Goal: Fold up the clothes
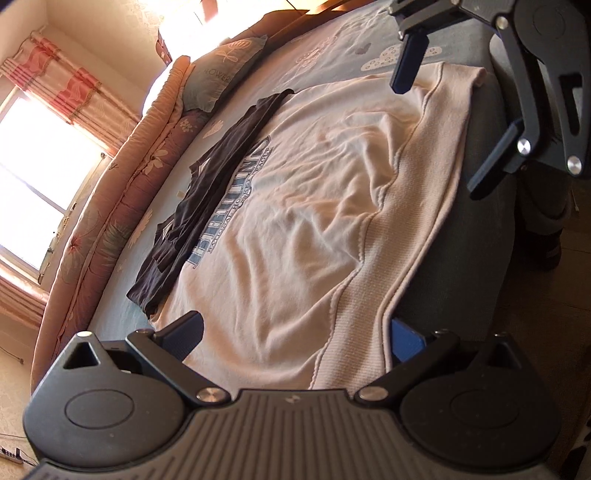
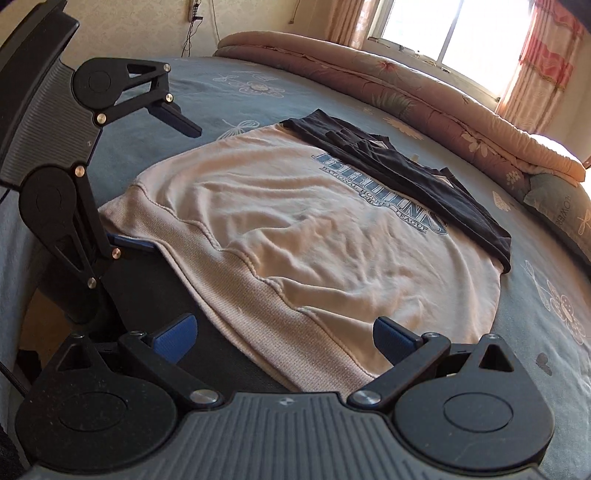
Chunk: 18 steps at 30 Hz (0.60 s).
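Only left view shows pillow point(image 1: 221, 74) (patterned).

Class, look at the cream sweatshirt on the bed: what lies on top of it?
A dark navy garment lies across the far part of the cream sweatshirt, overlapping its blue lettering. The sweatshirt's neckline and sleeves cannot be seen.

Was a home bedroom: big bed point(image 2: 221, 85) in a flowery sheet, pillow point(image 1: 221, 70), rolled quilt point(image 2: 406, 92), curtained window point(image 2: 454, 33).
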Each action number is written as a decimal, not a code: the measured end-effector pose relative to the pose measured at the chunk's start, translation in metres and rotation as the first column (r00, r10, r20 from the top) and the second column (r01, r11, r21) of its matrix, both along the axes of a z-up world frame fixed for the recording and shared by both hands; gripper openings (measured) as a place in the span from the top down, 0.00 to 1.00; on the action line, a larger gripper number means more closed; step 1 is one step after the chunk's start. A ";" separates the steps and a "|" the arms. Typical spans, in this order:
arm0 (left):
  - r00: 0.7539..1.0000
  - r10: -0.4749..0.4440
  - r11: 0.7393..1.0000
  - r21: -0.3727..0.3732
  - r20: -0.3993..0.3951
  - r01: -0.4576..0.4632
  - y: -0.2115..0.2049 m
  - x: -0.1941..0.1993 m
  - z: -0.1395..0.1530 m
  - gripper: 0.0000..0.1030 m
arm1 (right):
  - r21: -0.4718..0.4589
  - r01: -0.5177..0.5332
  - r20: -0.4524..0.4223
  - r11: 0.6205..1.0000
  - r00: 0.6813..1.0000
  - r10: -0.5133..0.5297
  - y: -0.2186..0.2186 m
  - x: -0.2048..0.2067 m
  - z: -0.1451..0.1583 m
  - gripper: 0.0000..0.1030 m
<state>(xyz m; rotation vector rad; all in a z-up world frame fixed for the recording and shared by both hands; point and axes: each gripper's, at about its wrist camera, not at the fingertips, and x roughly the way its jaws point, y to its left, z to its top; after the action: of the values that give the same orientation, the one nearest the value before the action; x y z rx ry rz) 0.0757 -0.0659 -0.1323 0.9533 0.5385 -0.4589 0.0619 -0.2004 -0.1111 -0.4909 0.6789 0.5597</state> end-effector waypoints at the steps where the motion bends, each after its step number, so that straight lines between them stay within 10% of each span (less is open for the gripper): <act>1: 1.000 0.009 1.000 -0.016 -0.005 -0.009 0.001 0.001 0.002 0.00 | -0.012 -0.014 0.005 1.000 1.000 0.014 0.006 0.001 -0.003 0.00; 10: 0.999 0.037 0.998 -0.059 -0.032 -0.038 0.010 0.003 0.005 0.00 | -0.156 -0.083 0.192 0.984 0.975 0.113 0.061 0.003 -0.024 0.00; 18: 0.998 0.025 0.994 -0.103 -0.056 -0.031 0.007 -0.002 0.000 0.01 | -0.277 0.081 0.333 0.958 0.943 0.016 0.037 -0.002 -0.032 0.00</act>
<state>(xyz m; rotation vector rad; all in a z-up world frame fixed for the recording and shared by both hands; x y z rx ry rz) 0.0738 -0.0586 -0.1327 0.8347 0.5718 -0.4844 0.0603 -0.1632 -0.1429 -0.8251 0.4434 0.3339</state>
